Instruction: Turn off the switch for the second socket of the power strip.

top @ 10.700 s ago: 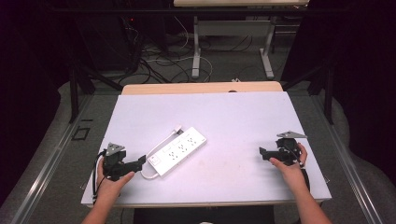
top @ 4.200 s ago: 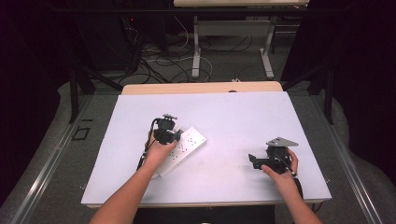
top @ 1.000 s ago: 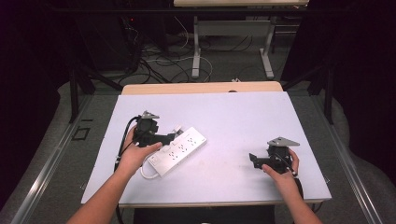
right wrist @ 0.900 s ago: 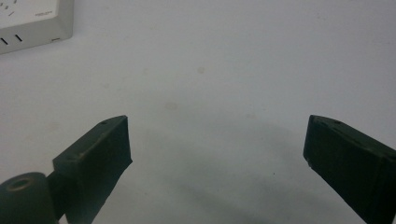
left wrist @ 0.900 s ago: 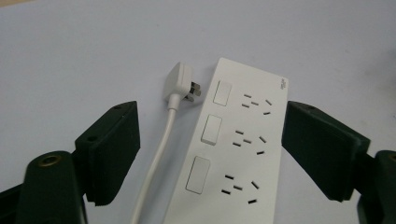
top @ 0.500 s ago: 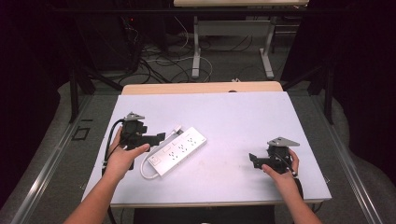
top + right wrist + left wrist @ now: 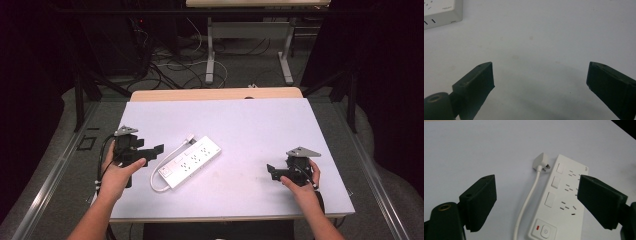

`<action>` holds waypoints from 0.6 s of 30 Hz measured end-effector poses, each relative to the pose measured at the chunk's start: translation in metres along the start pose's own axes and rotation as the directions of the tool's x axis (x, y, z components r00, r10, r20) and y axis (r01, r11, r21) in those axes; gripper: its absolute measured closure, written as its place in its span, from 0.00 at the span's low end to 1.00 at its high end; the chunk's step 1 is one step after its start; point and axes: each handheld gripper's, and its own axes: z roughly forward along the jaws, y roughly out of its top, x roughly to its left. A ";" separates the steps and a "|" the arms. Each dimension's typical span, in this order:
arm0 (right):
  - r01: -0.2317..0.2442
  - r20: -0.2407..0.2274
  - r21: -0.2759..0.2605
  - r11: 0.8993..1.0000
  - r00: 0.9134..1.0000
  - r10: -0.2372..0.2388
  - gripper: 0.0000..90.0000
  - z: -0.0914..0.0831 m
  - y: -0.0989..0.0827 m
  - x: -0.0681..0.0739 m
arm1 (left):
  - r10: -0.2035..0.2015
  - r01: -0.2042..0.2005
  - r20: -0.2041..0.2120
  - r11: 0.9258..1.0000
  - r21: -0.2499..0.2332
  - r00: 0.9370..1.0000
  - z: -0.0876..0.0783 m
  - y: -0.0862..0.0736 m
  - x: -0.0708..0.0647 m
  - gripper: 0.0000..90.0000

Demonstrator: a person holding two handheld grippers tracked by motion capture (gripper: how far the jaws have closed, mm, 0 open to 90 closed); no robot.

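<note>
- The power strip (image 7: 189,163) lies slantwise on the white table (image 7: 260,130), left of the middle, its cord (image 7: 527,200) looped alongside and the plug (image 7: 541,161) resting by its far end.
- The left gripper (image 7: 152,151) sits just beside the strip with its jaws spread wide and nothing between them, aimed at it, likely ready for a grab.
- The right gripper (image 7: 270,171) rests well apart near the table's right edge, jaws likewise spread and empty, probably parked out of the way.

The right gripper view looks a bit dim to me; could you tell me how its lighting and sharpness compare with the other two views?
Right gripper view: greyish table, broad soft shadow under the open right gripper. Left gripper view: brighter, the power strip and plug crisp. High view: evenly lit table, dark surroundings, slightly soft detail.
</note>
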 end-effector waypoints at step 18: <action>-0.007 0.001 0.004 1.000 1.000 0.007 0.08 0.000 0.000 0.001 | -0.065 0.064 -0.048 0.997 -0.034 0.997 -0.009 -0.036 0.037 0.05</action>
